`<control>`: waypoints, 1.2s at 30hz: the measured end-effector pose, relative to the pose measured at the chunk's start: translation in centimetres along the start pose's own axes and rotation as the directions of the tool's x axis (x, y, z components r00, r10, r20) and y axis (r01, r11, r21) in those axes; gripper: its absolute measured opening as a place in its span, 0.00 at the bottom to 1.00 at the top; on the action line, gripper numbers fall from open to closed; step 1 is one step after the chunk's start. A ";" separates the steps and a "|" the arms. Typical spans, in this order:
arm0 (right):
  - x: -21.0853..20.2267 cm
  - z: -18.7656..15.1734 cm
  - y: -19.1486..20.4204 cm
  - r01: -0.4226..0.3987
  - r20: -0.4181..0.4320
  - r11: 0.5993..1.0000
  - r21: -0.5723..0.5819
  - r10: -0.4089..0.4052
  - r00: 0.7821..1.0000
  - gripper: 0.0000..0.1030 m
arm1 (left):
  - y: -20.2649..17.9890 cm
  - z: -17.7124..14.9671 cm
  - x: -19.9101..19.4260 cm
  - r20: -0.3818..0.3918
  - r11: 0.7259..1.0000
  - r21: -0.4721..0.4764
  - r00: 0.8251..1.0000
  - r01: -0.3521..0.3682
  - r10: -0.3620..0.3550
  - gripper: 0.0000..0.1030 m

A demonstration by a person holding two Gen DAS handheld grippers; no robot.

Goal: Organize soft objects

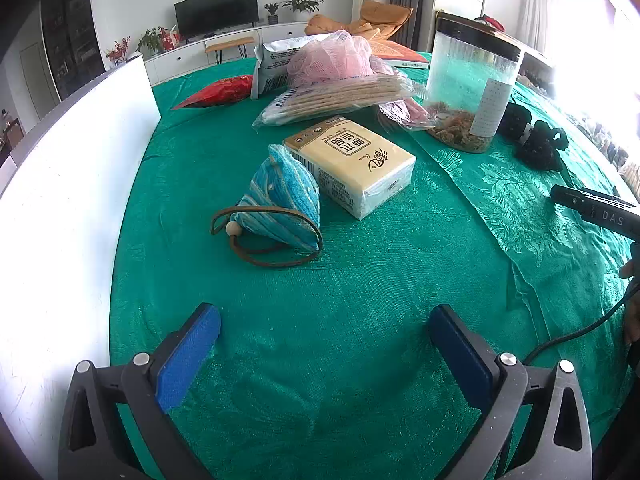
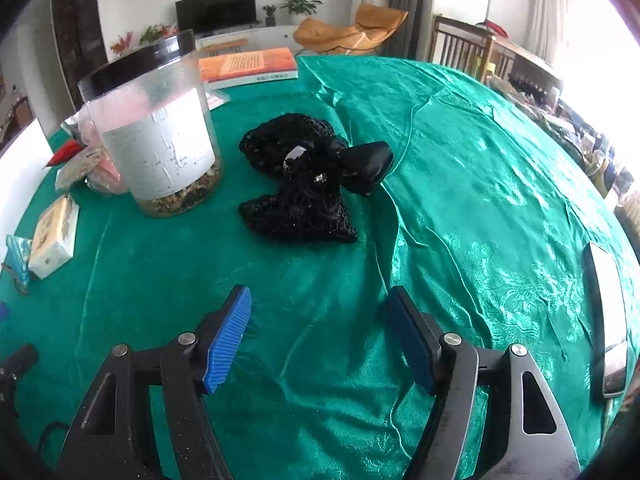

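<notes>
We are working over a counter (image 2: pixel 460 168) draped in green cloth. Both our left tongs (image 1: pixel 320 344) and right tongs (image 2: pixel 318 332) are hanging released, grasping nothing. Beyond the right tongs, the black knitted piece (image 2: pixel 296 204) is lying beside the clear jar (image 2: pixel 156 128).

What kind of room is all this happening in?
Most likely a home living and dining room. A television sits on a low white cabinet with potted plants, an orange lounge chair stands near the curtains, and the work happens on a table under a green tablecloth.
</notes>
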State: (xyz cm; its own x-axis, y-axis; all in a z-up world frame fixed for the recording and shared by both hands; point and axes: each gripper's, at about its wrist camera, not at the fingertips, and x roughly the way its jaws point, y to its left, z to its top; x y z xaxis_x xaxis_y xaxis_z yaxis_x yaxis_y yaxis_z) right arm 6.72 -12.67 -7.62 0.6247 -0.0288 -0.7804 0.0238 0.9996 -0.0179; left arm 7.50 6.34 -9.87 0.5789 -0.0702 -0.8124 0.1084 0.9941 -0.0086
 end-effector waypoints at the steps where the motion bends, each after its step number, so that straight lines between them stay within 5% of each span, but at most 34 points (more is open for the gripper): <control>1: 0.0 -0.1 -0.1 0.002 0.000 1.000 0.002 -0.002 1.000 0.73 | 0.0 0.0 0.0 0.000 1.000 0.000 1.000 0.000 0.000 1.00; 36: 0.6 0.0 -0.3 -0.018 -0.017 1.000 0.014 0.018 1.000 0.81 | 0.0 0.0 0.0 0.000 1.000 0.000 1.000 0.000 0.000 1.00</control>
State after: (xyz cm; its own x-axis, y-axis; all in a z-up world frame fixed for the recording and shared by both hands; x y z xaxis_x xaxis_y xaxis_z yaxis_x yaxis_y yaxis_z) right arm 7.06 -13.03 -8.12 0.6113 -0.0109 -0.7913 0.0241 0.9997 0.0048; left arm 7.48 6.35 -9.85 0.5790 -0.0705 -0.8123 0.1085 0.9941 -0.0089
